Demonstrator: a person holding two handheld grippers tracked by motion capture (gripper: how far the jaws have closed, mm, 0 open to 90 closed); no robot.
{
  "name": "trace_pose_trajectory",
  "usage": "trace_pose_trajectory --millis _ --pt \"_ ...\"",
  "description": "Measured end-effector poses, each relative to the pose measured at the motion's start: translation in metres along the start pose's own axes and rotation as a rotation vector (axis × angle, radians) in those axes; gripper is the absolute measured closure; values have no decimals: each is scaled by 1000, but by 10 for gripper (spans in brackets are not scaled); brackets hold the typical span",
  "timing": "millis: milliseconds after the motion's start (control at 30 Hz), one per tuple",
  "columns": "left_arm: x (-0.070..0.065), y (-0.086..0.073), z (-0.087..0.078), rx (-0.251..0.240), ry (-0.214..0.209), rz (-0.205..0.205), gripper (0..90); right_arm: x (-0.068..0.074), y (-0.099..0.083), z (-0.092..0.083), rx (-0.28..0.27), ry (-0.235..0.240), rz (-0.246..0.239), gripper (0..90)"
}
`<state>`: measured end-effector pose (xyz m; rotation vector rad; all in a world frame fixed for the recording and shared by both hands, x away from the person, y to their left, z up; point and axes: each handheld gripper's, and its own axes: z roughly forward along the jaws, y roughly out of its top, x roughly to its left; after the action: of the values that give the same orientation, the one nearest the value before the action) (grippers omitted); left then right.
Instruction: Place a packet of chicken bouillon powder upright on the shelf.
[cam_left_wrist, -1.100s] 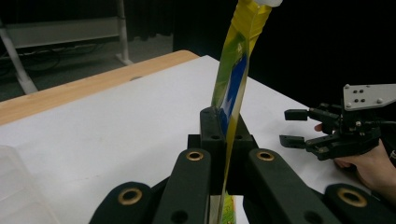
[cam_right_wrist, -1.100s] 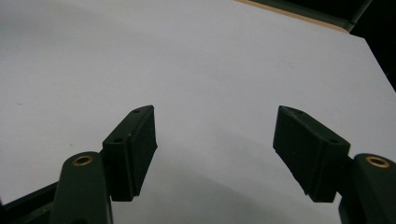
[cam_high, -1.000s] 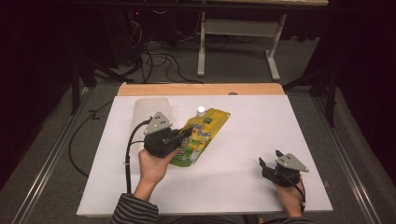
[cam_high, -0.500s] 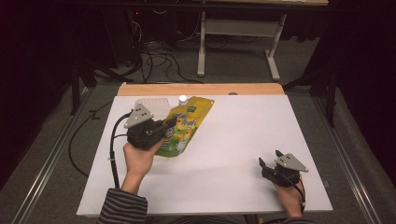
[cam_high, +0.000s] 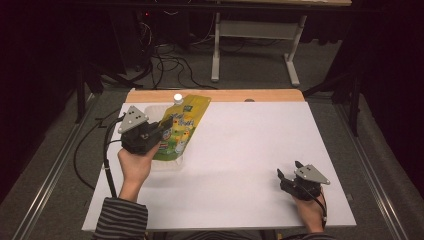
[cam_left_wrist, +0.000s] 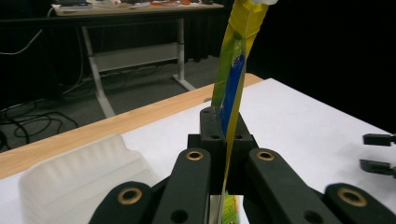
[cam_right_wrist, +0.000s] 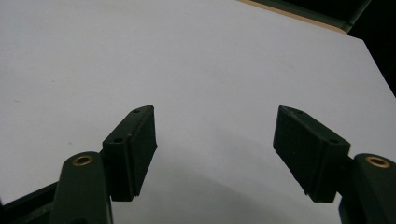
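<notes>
A yellow-green spouted pouch (cam_high: 181, 127) with a white cap (cam_high: 177, 98) hangs over a clear plastic tray (cam_high: 152, 114) at the table's far left. My left gripper (cam_high: 162, 129) is shut on the pouch's lower part. In the left gripper view the pouch (cam_left_wrist: 232, 79) stands edge-on between the closed jaws of the left gripper (cam_left_wrist: 223, 122), with the tray (cam_left_wrist: 79, 175) to the left below it. My right gripper (cam_high: 284, 177) rests near the front right of the table, open with nothing between its fingers. The right gripper (cam_right_wrist: 215, 135) view has bare white table between the spread jaws.
The white tabletop (cam_high: 250, 145) has a wooden strip (cam_high: 240, 95) along its far edge. Beyond it stand a desk frame (cam_high: 255, 45) and loose cables (cam_high: 170, 65) on the floor. The right gripper's jaws (cam_left_wrist: 378, 154) appear at the right edge of the left gripper view.
My left gripper has carried the pouch leftward and toward the far edge, from the table's middle-left to over the clear tray. The right gripper has stayed still.
</notes>
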<state>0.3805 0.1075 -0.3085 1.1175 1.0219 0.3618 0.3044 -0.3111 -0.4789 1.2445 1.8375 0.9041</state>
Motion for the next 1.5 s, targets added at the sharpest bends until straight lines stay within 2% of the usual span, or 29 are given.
trace_pose_trajectory --millis 133,167,267,367,533,700,833,1067,1100,1233,1367,1467,1500 --pt "6 -1 3 0 18 4 895 0 0 0 1 -1 3 307" --pt "10 -2 6 2 33 17 895 0 0 0 1 -1 4 307" --pt "13 -2 8 3 43 26 895 -1 0 0 4 1 3 306" --pt "20 -7 12 14 63 57 895 0 0 0 1 1 5 306" --pt "31 -12 19 31 90 54 894 0 0 0 4 1 3 306" --pt "38 -22 26 63 103 80 893 0 0 0 -2 0 2 306" --pt "44 -27 30 81 114 66 891 0 0 0 2 -2 -3 306" --pt "51 -32 32 100 135 66 884 0 0 0 -2 0 -2 305" --pt "53 -35 33 121 144 73 883 0 0 0 -3 0 -1 305" --pt "53 -39 35 153 161 97 877 0 0 0 -3 1 -1 305" --pt "51 -36 35 136 176 97 820 0 0 0 -1 0 -5 304" --pt "52 -35 34 153 190 95 790 0 0 0 -3 -1 -7 304" --pt "55 -34 34 186 217 97 784 0 0 0 1 0 -7 304"
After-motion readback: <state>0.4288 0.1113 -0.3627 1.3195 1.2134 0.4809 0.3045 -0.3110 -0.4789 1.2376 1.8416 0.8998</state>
